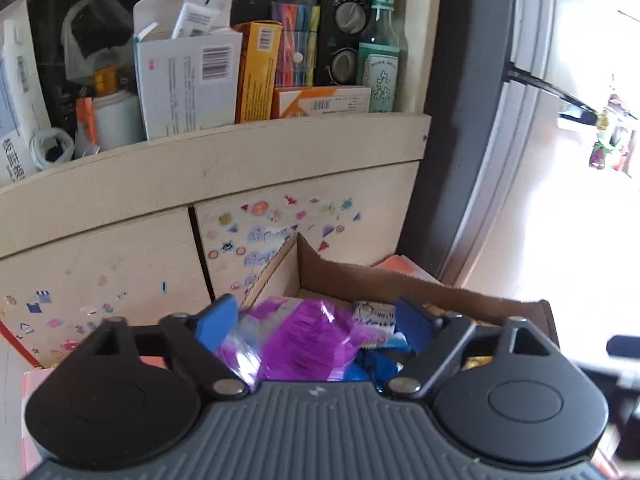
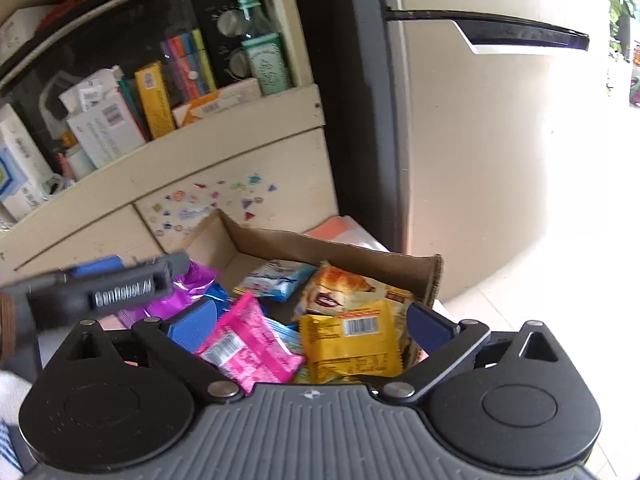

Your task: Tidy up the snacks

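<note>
My landmark is the cardboard box (image 2: 336, 246) of snacks, which sits in front of a cream cabinet (image 1: 120, 248) covered in stickers.

My left gripper (image 1: 316, 314) hangs over the near left part of the box with its 2 blue fingers spread wide. A purple packet (image 1: 304, 336) lies between them, but I cannot tell whether either pad touches it. In the right wrist view the same purple packet (image 2: 176, 292) lies at the box's left side, under my left gripper (image 2: 116, 284).

My right gripper (image 2: 316, 322) is over the near edge of the box, its fingers also wide apart and gripping nothing. Between them, inside the box, lie a pink packet (image 2: 248, 344) on the left and a yellow packet (image 2: 352, 340) on the right. Just beyond the yellow one is a croissant packet (image 2: 340, 288), and a light blue packet (image 2: 276, 280) lies nearer the box's far wall.

Above the box, the cabinet's shelf holds cartons and a green bottle (image 1: 380, 48). To the right of the box stands a fridge (image 2: 480, 140).
</note>
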Demonstrator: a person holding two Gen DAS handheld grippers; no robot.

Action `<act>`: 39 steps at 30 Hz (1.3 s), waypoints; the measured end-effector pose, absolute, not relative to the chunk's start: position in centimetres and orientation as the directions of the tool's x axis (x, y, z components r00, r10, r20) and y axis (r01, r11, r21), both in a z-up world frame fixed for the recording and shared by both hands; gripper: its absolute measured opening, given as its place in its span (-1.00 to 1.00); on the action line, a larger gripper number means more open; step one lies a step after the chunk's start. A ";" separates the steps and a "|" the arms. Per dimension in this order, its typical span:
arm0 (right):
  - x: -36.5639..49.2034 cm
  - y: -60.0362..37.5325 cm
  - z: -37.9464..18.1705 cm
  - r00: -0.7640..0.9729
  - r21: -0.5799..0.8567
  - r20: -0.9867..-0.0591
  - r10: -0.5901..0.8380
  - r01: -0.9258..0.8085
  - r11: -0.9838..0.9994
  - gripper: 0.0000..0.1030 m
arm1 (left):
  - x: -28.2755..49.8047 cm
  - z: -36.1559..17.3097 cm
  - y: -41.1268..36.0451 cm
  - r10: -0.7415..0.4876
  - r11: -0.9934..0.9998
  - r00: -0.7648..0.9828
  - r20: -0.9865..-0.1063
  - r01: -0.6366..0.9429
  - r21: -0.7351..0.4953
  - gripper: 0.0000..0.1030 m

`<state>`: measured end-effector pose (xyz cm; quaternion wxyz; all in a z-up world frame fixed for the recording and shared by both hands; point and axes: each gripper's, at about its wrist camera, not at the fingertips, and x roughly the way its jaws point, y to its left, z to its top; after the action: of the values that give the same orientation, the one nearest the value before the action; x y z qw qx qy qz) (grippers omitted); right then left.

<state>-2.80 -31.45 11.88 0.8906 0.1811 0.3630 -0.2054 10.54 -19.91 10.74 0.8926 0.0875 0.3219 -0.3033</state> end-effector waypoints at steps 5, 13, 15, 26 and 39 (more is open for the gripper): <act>-2.6 -31.4 11.4 0.602 0.128 -0.758 -0.252 0.516 0.847 1.00 | 9.2 11.5 -20.2 -0.423 0.822 0.632 -0.649 0.570 0.020 0.85; -2.6 -30.2 10.9 0.555 0.038 -0.781 -0.286 0.500 0.865 1.00 | 6.9 11.9 -18.4 -0.335 0.841 0.640 -0.691 0.534 0.087 0.93; -2.7 -29.9 10.8 0.545 0.015 -0.786 -0.292 0.488 0.872 1.00 | 6.4 12.2 -18.0 -0.322 0.844 0.639 -0.698 0.527 0.094 0.93; -2.8 -29.5 10.8 0.511 -0.026 -0.798 -0.319 0.500 0.866 1.00 | 4.5 13.2 -17.2 -0.270 0.846 0.647 -0.713 0.514 0.145 0.97; -2.1 -29.5 10.2 0.471 -0.069 -0.810 -0.349 0.515 0.855 1.00 | 4.3 13.0 -17.5 -0.311 0.833 0.630 -0.712 0.541 0.116 0.99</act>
<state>-2.10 -29.48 10.21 0.8526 0.0927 0.4476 -0.2532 4.35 -17.52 13.03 0.8882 0.1615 0.3571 -0.2398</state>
